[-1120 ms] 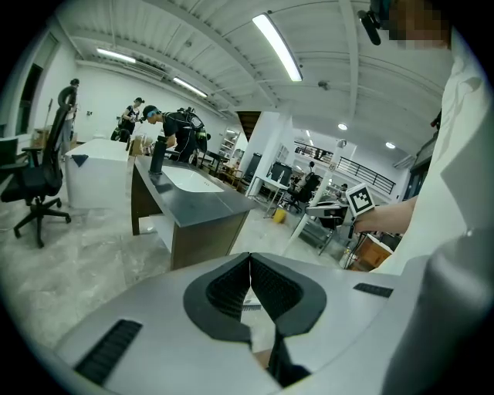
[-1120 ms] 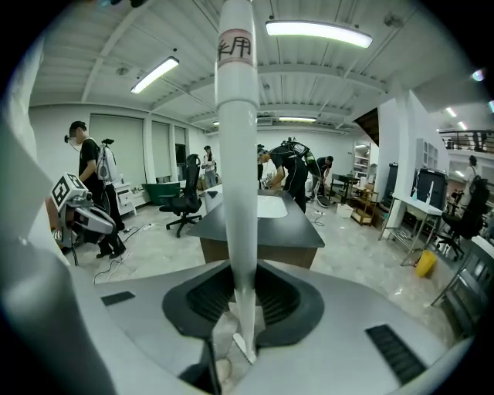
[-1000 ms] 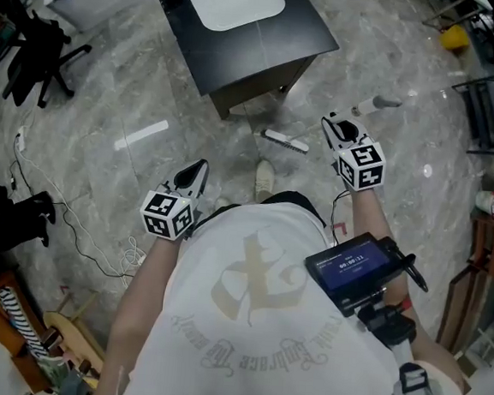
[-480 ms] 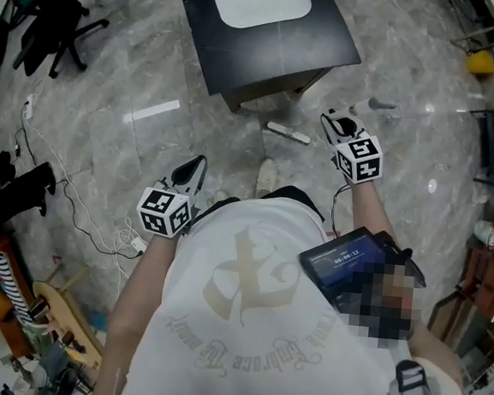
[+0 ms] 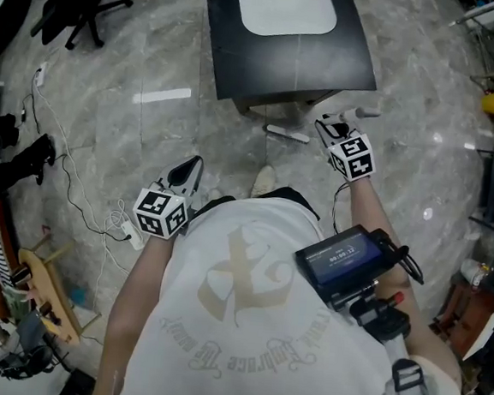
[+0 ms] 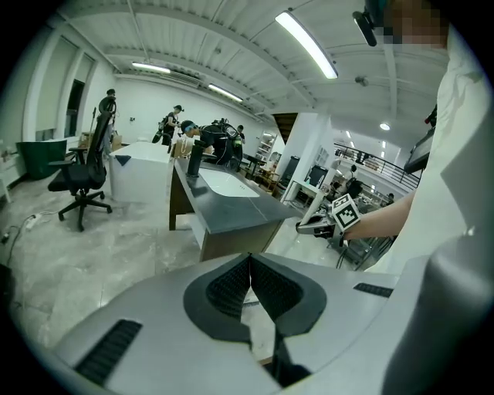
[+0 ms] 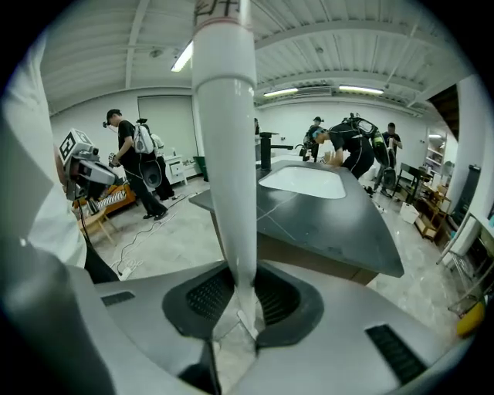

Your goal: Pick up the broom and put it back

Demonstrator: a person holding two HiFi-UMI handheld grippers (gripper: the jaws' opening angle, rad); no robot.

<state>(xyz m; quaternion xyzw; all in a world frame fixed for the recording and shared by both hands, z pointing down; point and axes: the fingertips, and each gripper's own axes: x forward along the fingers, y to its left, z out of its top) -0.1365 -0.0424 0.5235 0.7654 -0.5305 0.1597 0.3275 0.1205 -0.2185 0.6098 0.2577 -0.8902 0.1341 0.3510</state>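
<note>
The right gripper [image 7: 239,305] clamps the white broom handle [image 7: 225,139], which rises above its jaws until the frame cuts it off. The left gripper [image 6: 249,281] is pinched together, empty.

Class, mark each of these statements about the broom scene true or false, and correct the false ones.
1. The right gripper is closed on the white broom handle. True.
2. The left gripper grips the handle too. False: its jaws are together with nothing between them.
3. A white basin is set in the dark counter. True.
4. The office chair is red. False: it is black.
5. A loose cable lies on the floor at the person's left. True.
</note>
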